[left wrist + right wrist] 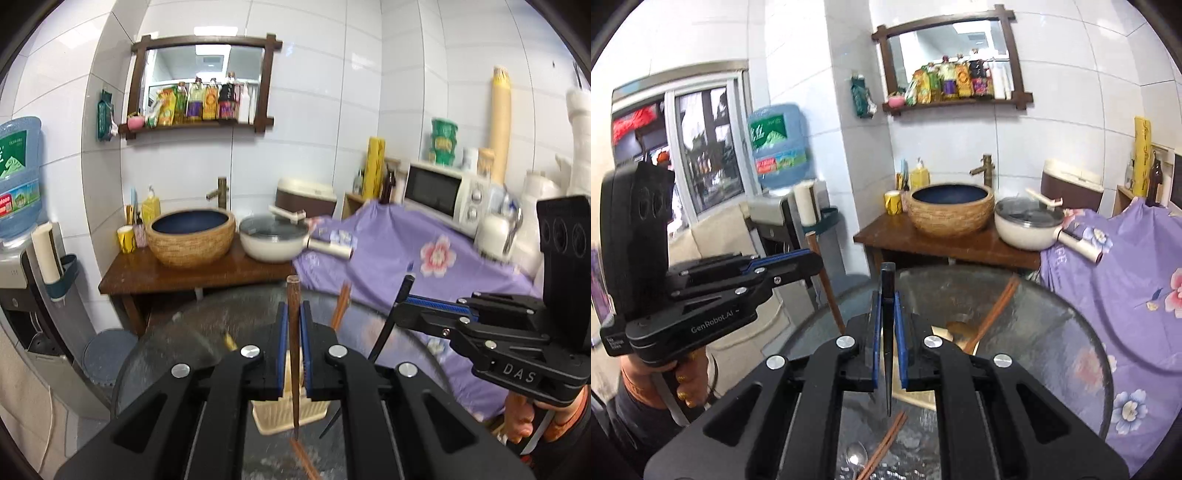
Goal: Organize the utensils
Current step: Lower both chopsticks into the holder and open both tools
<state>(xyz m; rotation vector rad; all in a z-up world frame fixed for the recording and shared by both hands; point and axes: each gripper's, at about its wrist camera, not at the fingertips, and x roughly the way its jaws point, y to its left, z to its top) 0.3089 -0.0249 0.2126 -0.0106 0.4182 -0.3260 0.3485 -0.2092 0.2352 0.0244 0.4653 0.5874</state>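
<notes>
In the left wrist view my left gripper [294, 310] is shut on a brown chopstick [293, 354] that stands upright between the blue pads. Below it a cream slotted utensil holder [273, 421] sits on the round glass table [207, 332]. My right gripper [887, 306] is shut on a black chopstick [887, 369], tip pointing down. Each gripper shows in the other's view: the right gripper [400, 304] with its black chopstick [384, 332], the left gripper [816, 258] with its brown chopstick [833, 302]. Both are held well above the table.
More brown chopsticks [993, 310] and a metal spoon [855, 458] lie on the glass. Behind stand a wooden stand with a woven basin [190, 236] and a white pan [273, 240]. A purple floral cloth [406, 258] and a microwave [439, 194] are to the right, a water dispenser [16, 177] to the left.
</notes>
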